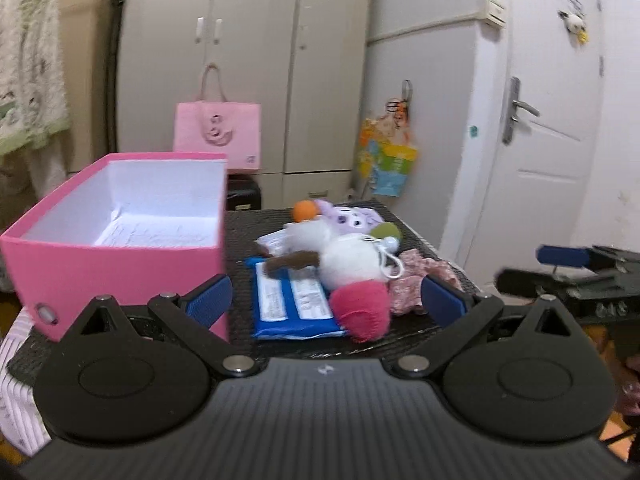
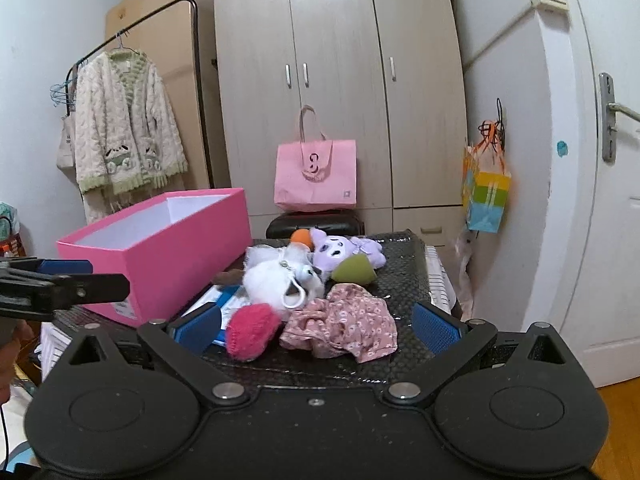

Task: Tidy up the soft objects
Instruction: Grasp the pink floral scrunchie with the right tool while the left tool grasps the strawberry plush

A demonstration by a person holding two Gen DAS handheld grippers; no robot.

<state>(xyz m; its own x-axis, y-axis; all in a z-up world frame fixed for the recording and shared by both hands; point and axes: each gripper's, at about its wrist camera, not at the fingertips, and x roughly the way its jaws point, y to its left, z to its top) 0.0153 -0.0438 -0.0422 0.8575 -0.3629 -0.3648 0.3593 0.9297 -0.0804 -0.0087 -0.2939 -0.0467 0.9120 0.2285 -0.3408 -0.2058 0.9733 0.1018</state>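
A heap of soft things lies on the dark table [image 1: 360, 340]: a white plush [image 1: 352, 260] [image 2: 272, 280] with a pink-red foot [image 1: 362, 312] [image 2: 252, 332], a purple plush [image 1: 356, 218] [image 2: 340, 252], a green pad [image 2: 354, 270], an orange ball [image 2: 301, 237] and a floral pink cloth [image 2: 344, 328] [image 1: 412, 284]. A blue packet [image 1: 292, 304] lies under the plush. The open pink box [image 1: 120, 240] [image 2: 168, 256] stands left of the heap, nothing visible inside it. My left gripper [image 1: 326, 300] hangs open just before the pink-red foot. My right gripper [image 2: 318, 326] is open before the floral cloth.
A pink paper bag [image 2: 316, 176] sits on a dark stool before the wardrobe [image 2: 336, 80]. A colourful bag [image 2: 486, 196] hangs on the right wall beside a white door [image 2: 600, 200]. A fluffy coat [image 2: 128, 140] hangs on a rack at the left. Striped cloth [image 1: 16, 380] lies under the table's left edge.
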